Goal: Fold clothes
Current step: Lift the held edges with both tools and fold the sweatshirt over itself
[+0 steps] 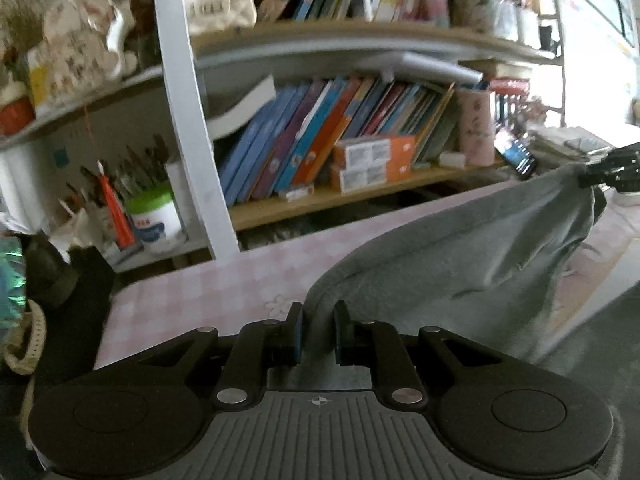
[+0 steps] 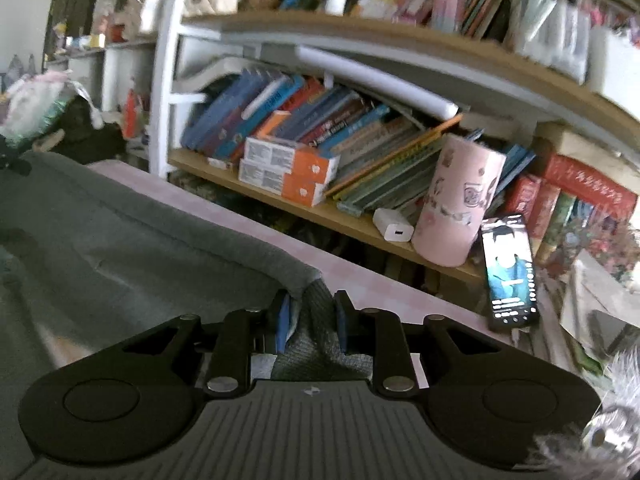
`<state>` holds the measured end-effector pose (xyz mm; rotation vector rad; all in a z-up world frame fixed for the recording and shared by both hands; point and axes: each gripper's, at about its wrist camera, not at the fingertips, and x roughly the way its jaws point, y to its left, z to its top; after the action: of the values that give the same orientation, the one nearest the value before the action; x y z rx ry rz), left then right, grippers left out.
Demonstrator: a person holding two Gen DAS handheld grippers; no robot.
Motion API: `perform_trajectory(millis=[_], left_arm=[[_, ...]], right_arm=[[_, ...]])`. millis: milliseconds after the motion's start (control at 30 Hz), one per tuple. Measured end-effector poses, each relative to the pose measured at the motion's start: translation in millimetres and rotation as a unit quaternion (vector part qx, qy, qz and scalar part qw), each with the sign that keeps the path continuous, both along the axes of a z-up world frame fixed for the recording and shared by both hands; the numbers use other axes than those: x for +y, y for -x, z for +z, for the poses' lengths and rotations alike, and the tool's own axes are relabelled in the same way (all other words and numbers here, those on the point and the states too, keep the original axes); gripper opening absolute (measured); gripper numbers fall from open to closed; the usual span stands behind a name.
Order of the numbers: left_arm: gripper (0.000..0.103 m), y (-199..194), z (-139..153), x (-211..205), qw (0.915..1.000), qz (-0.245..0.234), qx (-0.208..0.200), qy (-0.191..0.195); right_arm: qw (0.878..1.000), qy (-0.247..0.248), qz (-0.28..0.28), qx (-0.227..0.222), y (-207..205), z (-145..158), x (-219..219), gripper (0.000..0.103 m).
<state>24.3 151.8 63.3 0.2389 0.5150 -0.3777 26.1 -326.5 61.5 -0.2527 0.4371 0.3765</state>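
A grey garment (image 1: 460,264) hangs stretched above the pink checked table (image 1: 208,296). My left gripper (image 1: 318,330) is shut on one edge of the grey garment. My right gripper (image 2: 312,320) is shut on the opposite ribbed edge of the grey garment (image 2: 120,232). The right gripper also shows in the left wrist view (image 1: 612,168), at the far right, holding the cloth's far corner raised. The cloth sags between the two grippers.
A bookshelf (image 1: 360,196) with leaning books and orange boxes (image 2: 288,172) stands behind the table. A pink cylinder (image 2: 460,204), a white charger (image 2: 394,226) and a lit phone (image 2: 510,272) stand at the shelf edge. A black bag (image 1: 64,296) sits at the left.
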Motion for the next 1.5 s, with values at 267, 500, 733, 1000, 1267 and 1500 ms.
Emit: perform_trajectory(millis=[267, 500, 733, 1000, 1267, 1500], left_arm=[[0.014, 77, 5, 0, 0.9998, -0.011, -0.016, -0.007], [0.019, 129, -19, 4, 0.9995, -0.023, 0.003, -0.022], [0.024, 167, -41, 13, 0.9995, -0.022, 0.016, -0.014], [0.038, 207, -56, 48, 0.9956, 0.055, 0.028, 0.070], [0.045, 226, -64, 97, 0.9328, 0.189, 0.015, 0.306], [0.047, 206, -71, 94, 0.8926, 0.178, 0.068, 0.409]], right_arm=[[1.000, -0.004, 0.020, -0.010, 101, -2, -8, 0.021], [0.999, 0.007, 0.035, 0.016, 170, -25, -8, 0.022], [0.998, 0.030, 0.036, 0.042, 210, -48, 3, 0.028], [0.997, -0.016, -0.010, 0.077, 238, -53, -8, 0.030], [0.965, -0.217, -0.076, 0.124, 244, -56, -29, 0.049], [0.901, -0.376, -0.095, 0.197, 222, -66, -20, 0.060]])
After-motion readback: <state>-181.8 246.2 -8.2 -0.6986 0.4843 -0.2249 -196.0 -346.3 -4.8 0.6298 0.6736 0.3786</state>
